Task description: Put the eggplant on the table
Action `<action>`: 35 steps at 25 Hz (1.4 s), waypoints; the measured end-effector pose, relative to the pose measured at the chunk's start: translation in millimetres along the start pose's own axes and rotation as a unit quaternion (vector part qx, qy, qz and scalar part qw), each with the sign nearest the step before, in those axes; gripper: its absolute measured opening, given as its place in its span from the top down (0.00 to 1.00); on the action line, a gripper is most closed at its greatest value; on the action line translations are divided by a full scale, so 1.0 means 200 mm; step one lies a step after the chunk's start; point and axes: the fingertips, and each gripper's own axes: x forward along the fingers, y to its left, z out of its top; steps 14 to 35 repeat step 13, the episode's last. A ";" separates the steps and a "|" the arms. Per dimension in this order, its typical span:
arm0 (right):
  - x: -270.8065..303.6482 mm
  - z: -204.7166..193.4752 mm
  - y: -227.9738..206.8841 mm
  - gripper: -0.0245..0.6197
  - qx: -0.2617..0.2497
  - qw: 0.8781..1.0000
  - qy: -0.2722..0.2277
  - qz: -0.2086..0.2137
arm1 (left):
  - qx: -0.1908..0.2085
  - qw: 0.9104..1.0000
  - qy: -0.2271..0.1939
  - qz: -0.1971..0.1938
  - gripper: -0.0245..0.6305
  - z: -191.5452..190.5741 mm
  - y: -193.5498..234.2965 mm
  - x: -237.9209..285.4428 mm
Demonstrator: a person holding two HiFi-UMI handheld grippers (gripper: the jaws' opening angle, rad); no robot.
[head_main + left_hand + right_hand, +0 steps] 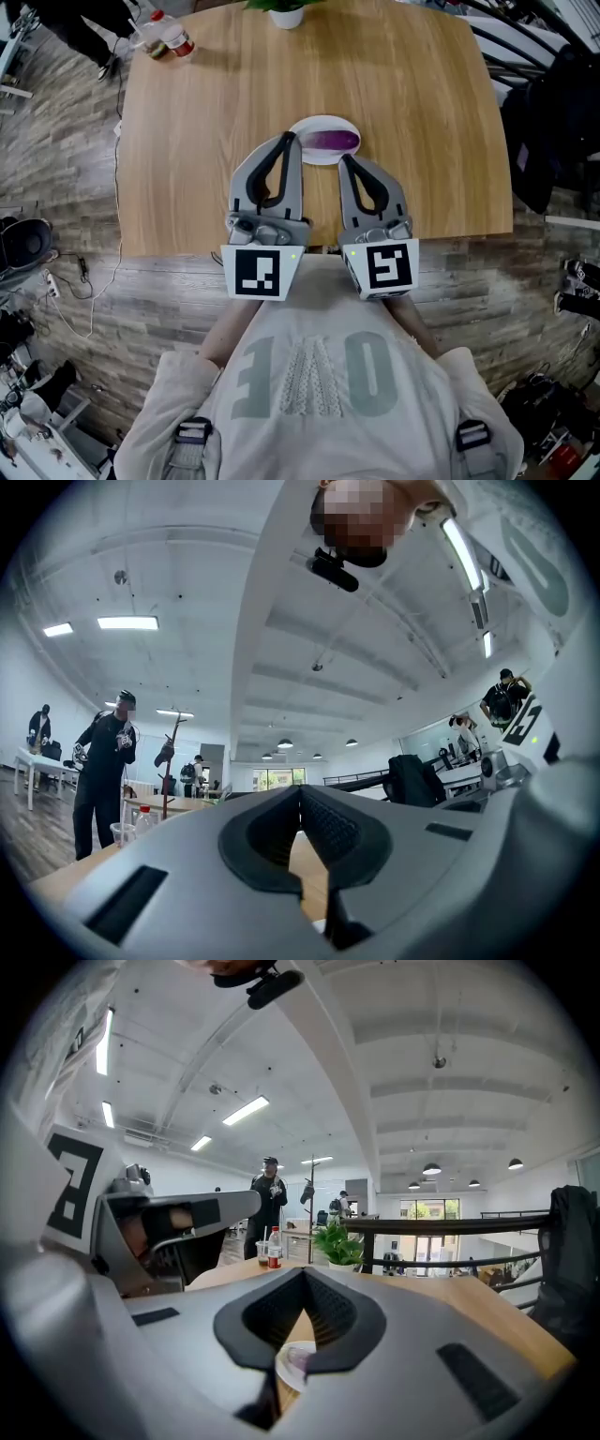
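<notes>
left gripper (285,141) and right gripper (345,160) both clenched on nothing, side by side over the table (206,141) — the eggplant (333,141) lies on a white plate (323,120) just beyond their tips.

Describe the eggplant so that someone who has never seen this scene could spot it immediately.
Start at the big wooden table. Near its middle lies a white oval plate, apart from the bottle and plant pot at the far edge. The eggplant lies on it, the only glossy purple thing there.
</notes>
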 end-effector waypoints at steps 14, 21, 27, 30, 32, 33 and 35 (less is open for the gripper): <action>0.03 -0.05 0.05 0.93 0.022 0.999 0.013 0.035 | 0.007 1.000 0.001 0.014 0.95 0.00 0.05 -0.02; 0.03 -0.05 0.05 0.93 0.022 0.999 0.013 0.035 | 0.007 1.000 0.001 0.014 0.95 0.00 0.05 -0.02; 0.03 -0.05 0.05 0.93 0.022 0.999 0.013 0.035 | 0.007 1.000 0.001 0.014 0.95 0.00 0.05 -0.02; 0.03 -0.05 0.05 0.93 0.022 0.999 0.013 0.035 | 0.007 1.000 0.001 0.014 0.95 0.00 0.05 -0.02; 0.03 -0.05 0.05 0.93 0.022 0.999 0.013 0.035 | 0.007 1.000 0.001 0.014 0.95 0.00 0.05 -0.02; 0.03 -0.05 0.05 0.93 0.022 0.999 0.013 0.035 | 0.007 1.000 0.001 0.014 0.95 0.00 0.05 -0.02; 0.03 -0.05 0.05 0.93 0.022 0.999 0.013 0.035 | 0.007 1.000 0.001 0.014 0.95 0.00 0.05 -0.02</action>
